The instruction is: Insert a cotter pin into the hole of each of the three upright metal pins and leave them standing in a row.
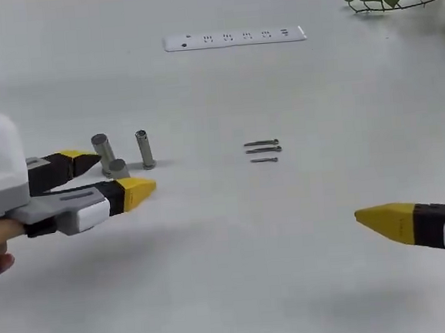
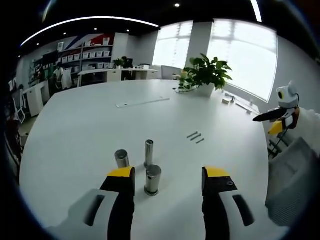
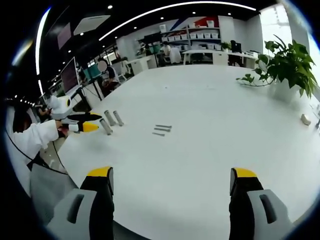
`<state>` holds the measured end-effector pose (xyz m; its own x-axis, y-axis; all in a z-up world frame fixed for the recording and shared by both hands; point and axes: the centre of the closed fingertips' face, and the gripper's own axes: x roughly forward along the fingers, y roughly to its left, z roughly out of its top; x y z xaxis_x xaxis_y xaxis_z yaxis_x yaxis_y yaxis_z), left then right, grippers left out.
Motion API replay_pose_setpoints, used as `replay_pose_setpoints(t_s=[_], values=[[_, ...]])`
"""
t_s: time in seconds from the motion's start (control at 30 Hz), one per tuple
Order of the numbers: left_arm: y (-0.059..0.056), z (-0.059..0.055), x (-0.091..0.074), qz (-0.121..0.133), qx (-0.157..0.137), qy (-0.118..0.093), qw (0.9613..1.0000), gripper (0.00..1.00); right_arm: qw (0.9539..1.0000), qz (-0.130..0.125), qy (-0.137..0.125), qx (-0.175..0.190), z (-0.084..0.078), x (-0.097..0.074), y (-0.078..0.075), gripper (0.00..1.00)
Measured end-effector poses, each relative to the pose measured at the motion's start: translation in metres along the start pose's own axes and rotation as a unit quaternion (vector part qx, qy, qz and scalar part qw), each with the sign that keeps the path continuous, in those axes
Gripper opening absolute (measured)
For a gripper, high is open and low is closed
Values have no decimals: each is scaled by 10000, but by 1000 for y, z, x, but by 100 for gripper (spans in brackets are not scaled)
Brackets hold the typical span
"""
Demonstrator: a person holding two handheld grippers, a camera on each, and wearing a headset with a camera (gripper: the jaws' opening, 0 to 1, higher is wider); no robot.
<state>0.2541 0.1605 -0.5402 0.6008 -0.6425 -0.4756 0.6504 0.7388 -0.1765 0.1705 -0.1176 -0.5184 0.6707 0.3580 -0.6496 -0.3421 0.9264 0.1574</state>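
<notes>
Jaws on the left gripper are spread wide. The nearest metal pin stands upright in the gap, closer to the 9 o'clock jaw. In the head view a yellow tip overlaps that pin, so the gripper view is the clearer one. A second pin and a third pin stand upright just beyond, at 11 and 12. The right gripper is wide apart too, over bare table. The cotter pins lie flat mid-table, parallel, with long axes running 9-to-3 in the head view. A power strip sits far off at 12.
</notes>
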Motion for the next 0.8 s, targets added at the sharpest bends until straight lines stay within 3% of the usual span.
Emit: replay_pose_setpoints(t_s=[0.8], values=[[14, -11, 17, -52, 206, 188, 9996, 30, 9998, 75, 155, -93, -3, 2, 10, 94]])
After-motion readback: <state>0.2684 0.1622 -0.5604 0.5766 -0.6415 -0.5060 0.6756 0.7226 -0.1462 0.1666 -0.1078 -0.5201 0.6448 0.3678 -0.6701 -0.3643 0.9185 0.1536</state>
